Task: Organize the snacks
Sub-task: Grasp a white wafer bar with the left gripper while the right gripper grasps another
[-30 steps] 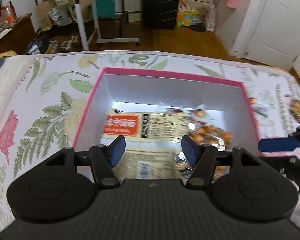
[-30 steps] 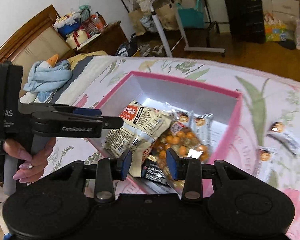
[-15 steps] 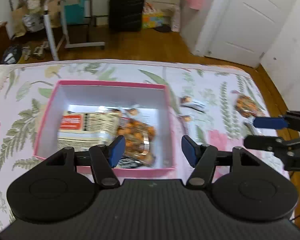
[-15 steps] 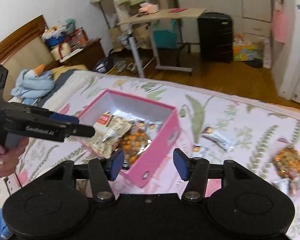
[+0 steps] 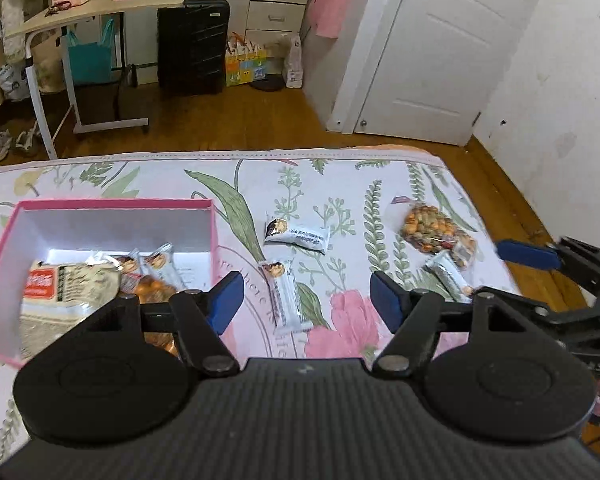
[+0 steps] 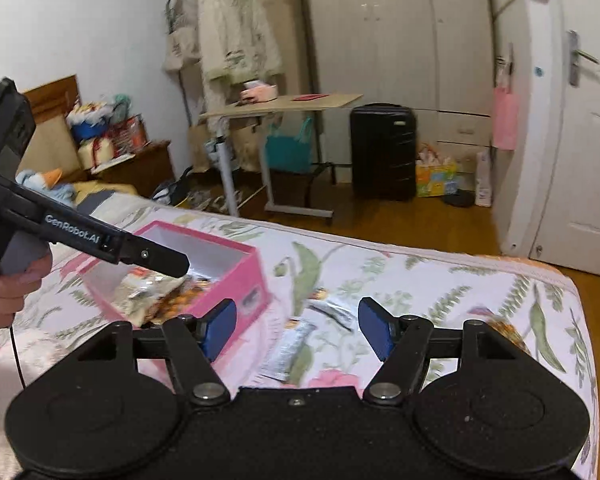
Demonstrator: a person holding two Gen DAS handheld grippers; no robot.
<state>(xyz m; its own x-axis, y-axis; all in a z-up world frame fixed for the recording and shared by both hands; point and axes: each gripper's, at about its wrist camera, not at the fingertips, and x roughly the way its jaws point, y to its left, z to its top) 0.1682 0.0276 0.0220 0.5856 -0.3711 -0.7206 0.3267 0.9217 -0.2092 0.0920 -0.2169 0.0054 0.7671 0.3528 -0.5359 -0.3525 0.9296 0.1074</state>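
A pink box (image 5: 112, 204) on the floral bedspread holds several snack packs, among them a large noodle pack (image 5: 56, 284). It also shows in the right wrist view (image 6: 236, 276). Outside it lie two white bars (image 5: 286, 298) (image 5: 298, 234), a clear bag of orange snacks (image 5: 434, 230) and a third bar (image 5: 450, 278) beside that bag. My left gripper (image 5: 306, 302) is open and empty above the near white bar. My right gripper (image 6: 296, 330) is open and empty above the bars (image 6: 290, 348), and its blue fingertip (image 5: 526, 254) shows at the right of the left wrist view.
The bed's far edge (image 5: 260, 155) and right edge (image 6: 580, 320) drop to a wooden floor. Beyond stand a rolling desk (image 5: 80, 12), a black suitcase (image 5: 192, 40) and a white door (image 5: 440, 48). The left gripper's arm (image 6: 80, 236) reaches over the box.
Both grippers have pulled back up out of the box and swung right over the loose snacks. The right gripper has opened wider. The box's contents lie still.
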